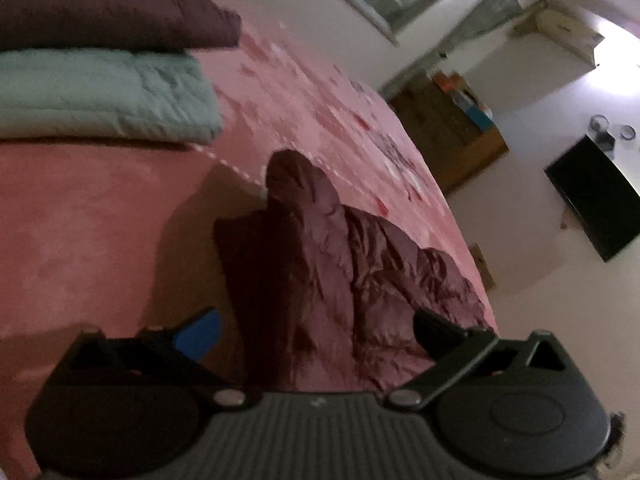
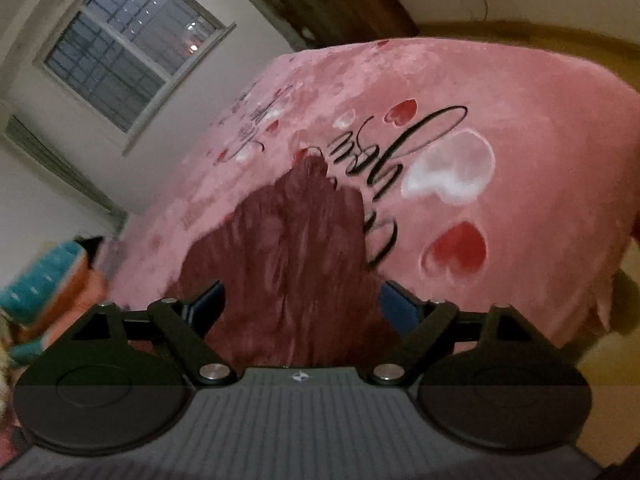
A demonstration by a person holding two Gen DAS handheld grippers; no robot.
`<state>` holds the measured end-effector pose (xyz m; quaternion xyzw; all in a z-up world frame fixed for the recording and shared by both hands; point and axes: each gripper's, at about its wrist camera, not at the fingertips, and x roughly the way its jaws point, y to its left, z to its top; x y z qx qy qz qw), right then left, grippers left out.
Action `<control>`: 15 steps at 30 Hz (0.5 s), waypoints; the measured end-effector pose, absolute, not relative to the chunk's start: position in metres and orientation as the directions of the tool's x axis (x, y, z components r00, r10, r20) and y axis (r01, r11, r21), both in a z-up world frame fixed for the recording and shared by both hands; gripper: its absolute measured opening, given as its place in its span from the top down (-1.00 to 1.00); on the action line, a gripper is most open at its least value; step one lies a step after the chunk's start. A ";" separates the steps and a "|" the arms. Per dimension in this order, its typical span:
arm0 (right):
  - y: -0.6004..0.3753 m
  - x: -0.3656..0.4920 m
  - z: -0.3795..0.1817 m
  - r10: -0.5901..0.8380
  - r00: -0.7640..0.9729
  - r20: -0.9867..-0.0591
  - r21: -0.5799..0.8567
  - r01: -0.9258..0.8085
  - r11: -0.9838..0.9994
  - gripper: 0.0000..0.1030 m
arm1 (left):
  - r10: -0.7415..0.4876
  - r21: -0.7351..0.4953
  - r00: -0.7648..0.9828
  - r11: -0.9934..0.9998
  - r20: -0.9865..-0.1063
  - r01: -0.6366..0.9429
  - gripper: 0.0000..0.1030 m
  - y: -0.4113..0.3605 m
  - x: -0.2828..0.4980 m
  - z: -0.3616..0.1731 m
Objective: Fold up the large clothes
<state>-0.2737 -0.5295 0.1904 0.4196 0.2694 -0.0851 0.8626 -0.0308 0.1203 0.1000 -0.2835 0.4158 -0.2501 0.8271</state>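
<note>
A dark maroon padded garment (image 1: 332, 264) lies crumpled on the pink bed blanket (image 1: 100, 240). In the left wrist view my left gripper (image 1: 316, 328) is wide open, with the garment bunched between its blue-padded fingers (image 1: 200, 334). In the right wrist view the same maroon garment (image 2: 296, 264) fills the gap of my right gripper (image 2: 300, 304), whose jaws also stand wide apart around the cloth. Neither gripper pinches the fabric.
Folded maroon (image 1: 120, 12) and pale green (image 1: 100, 96) quilts are stacked at the bed's far left. The pink blanket (image 2: 500, 128) carries hearts and black script. A window (image 2: 128, 48), a wooden cabinet (image 1: 448, 136), a dark screen (image 1: 596, 196) and teal-orange bedding (image 2: 48, 280) surround the bed.
</note>
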 end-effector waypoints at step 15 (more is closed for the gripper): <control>-0.597 -0.159 0.094 0.484 0.734 -0.477 0.834 0.203 0.514 -1.00 | -0.775 -0.761 0.299 0.621 -0.557 0.190 -0.97 0.083 0.066 0.044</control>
